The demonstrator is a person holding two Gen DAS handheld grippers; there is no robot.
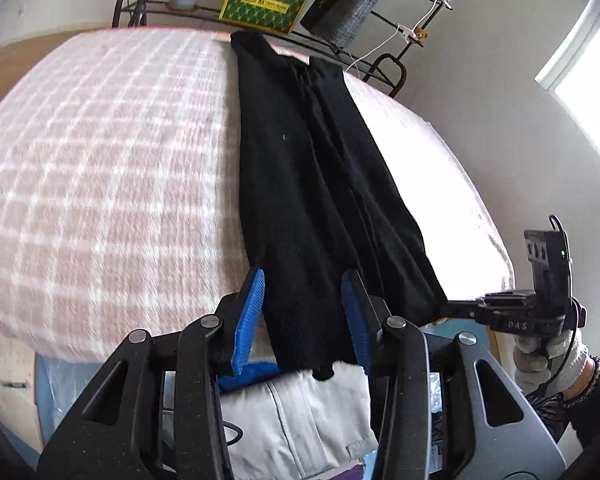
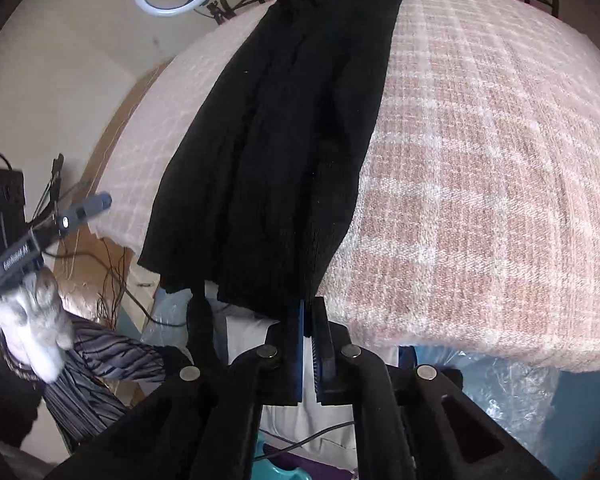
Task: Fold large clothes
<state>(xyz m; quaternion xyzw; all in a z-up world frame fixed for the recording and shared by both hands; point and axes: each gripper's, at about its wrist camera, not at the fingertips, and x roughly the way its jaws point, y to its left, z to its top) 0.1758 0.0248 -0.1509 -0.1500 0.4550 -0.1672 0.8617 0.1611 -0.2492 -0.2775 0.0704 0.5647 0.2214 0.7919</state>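
Lengthwise, the black garment lies from six to twelve o'clock on the pink checked blanket. Left gripper is spread apart around its hem; right gripper pinches the hem.

Black knit garment lies folded lengthwise on the bed; near hem overhangs the edge.

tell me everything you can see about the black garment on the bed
The black garment looks like a knitted fabric, folded lengthwise into a long narrow strip with soft vertical creases. It lies along the pink checked blanket, its near end hanging off the bed's edge. The right gripper is shut on that near hem, at one corner. The left gripper is open, its blue pads straddling the hem without clamping it.
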